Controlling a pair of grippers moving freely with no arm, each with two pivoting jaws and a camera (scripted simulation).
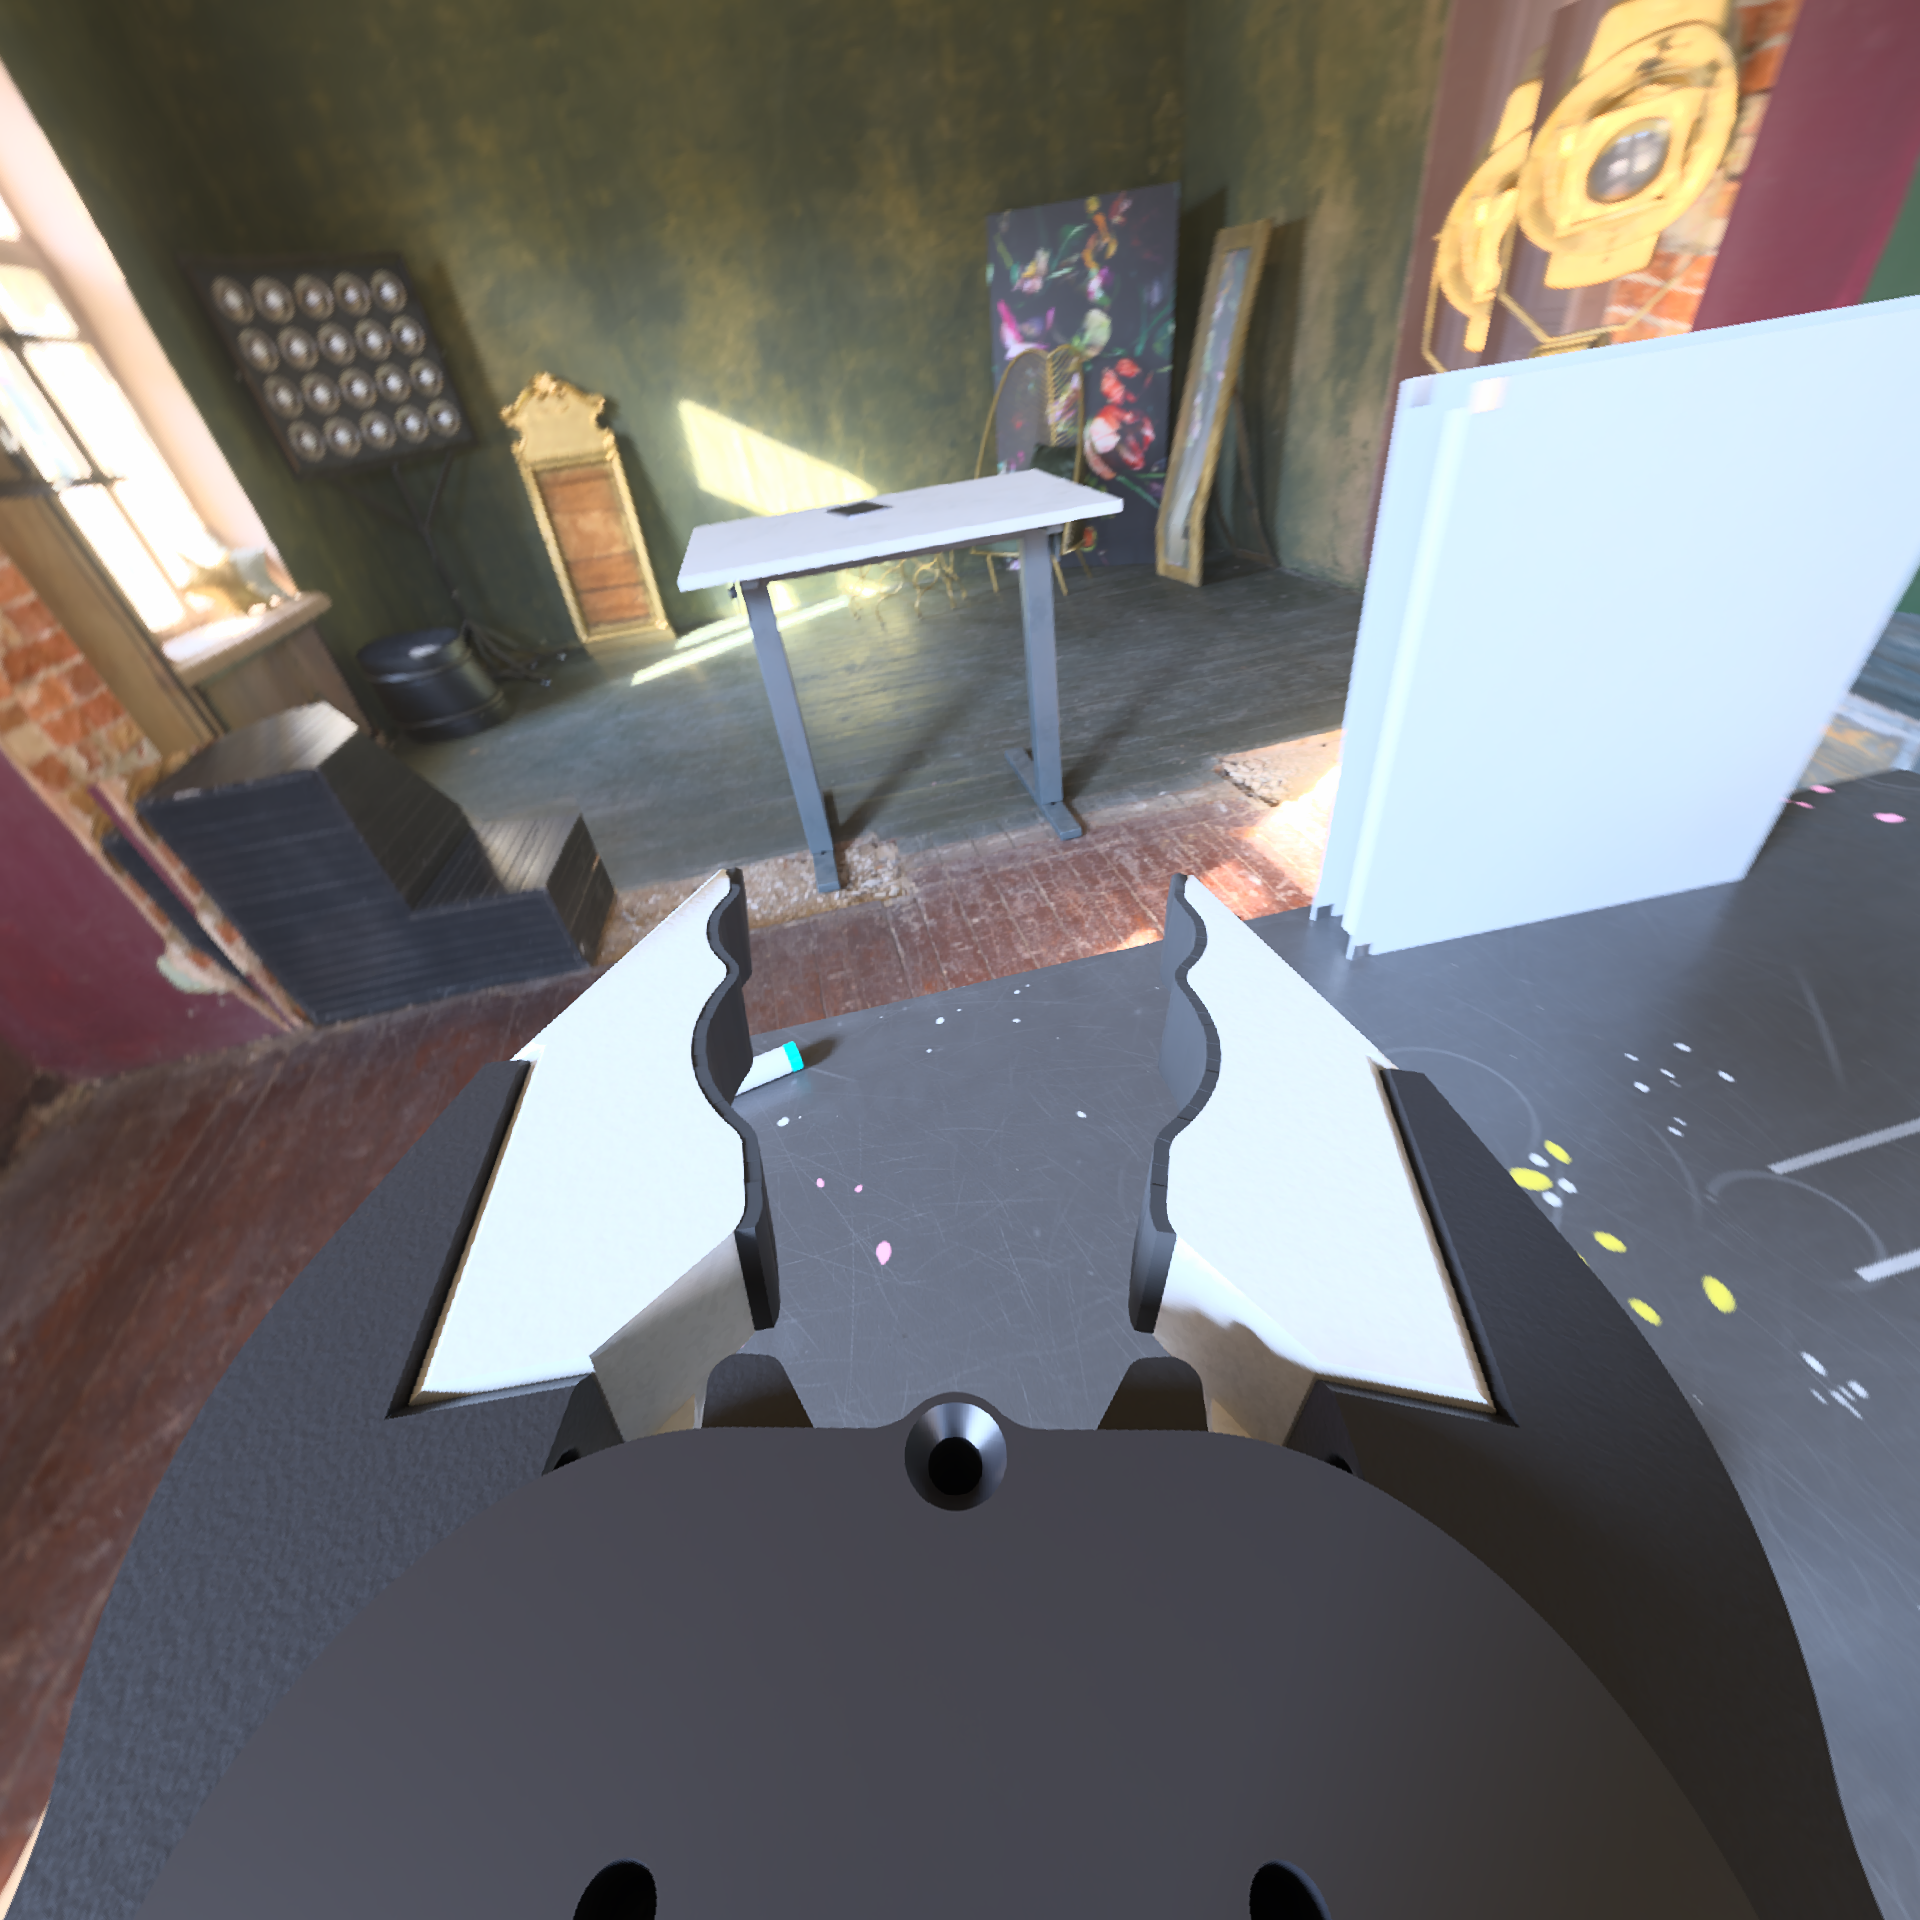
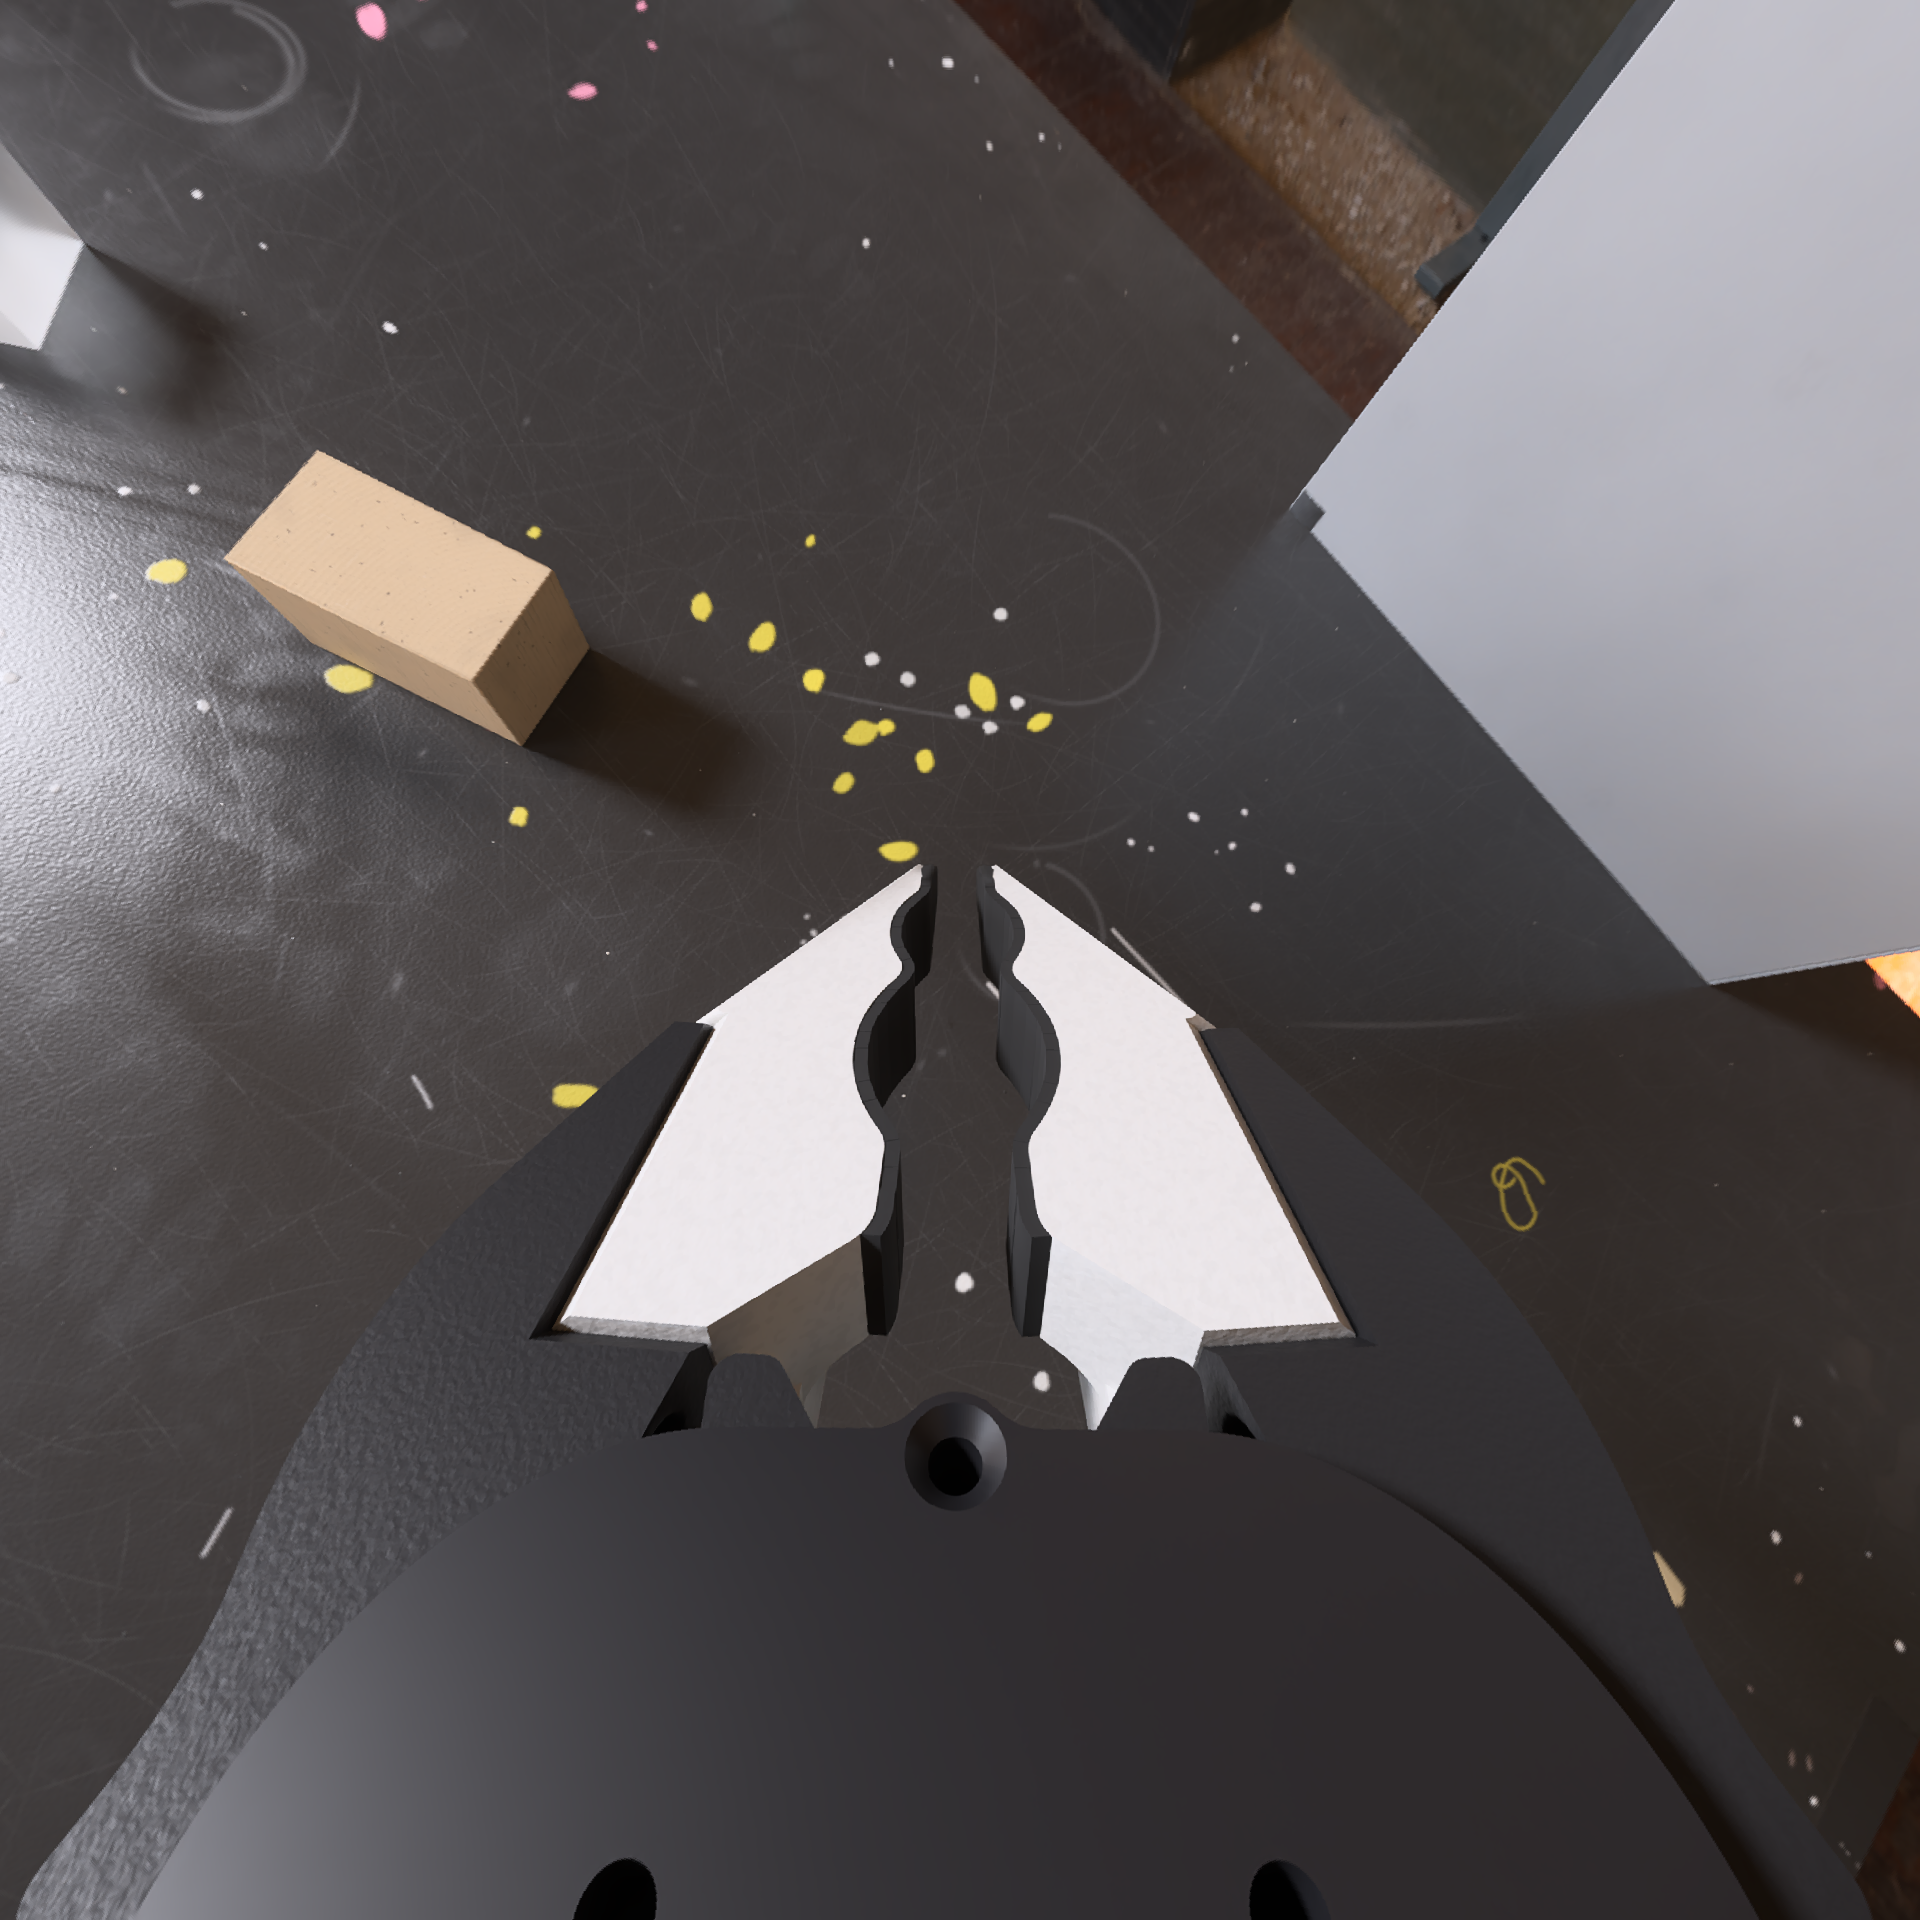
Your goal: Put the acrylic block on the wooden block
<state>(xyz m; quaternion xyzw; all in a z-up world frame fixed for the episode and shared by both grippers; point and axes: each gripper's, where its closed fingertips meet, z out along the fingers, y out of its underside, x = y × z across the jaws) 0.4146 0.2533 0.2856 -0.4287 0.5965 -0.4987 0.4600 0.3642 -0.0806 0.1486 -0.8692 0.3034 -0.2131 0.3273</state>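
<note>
Ahead-left of the right gripper (image 2: 957, 883), whose jaws are nearly closed on nothing, the wooden block (image 2: 410, 594) is seen lying flat, long axis running diagonally; the acrylic block cannot be located, and the left gripper (image 1: 956, 914) is held wide.

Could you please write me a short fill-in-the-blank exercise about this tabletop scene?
1. The tan rectangular wooden block lies on the dark scratched ____.
2. The right gripper has its fingers nearly ____.
3. The left gripper has its fingers ____, holding nothing.
4. The small white tube near the table's edge has a ____ cap.

Missing words: table; shut; open; turquoise
</note>
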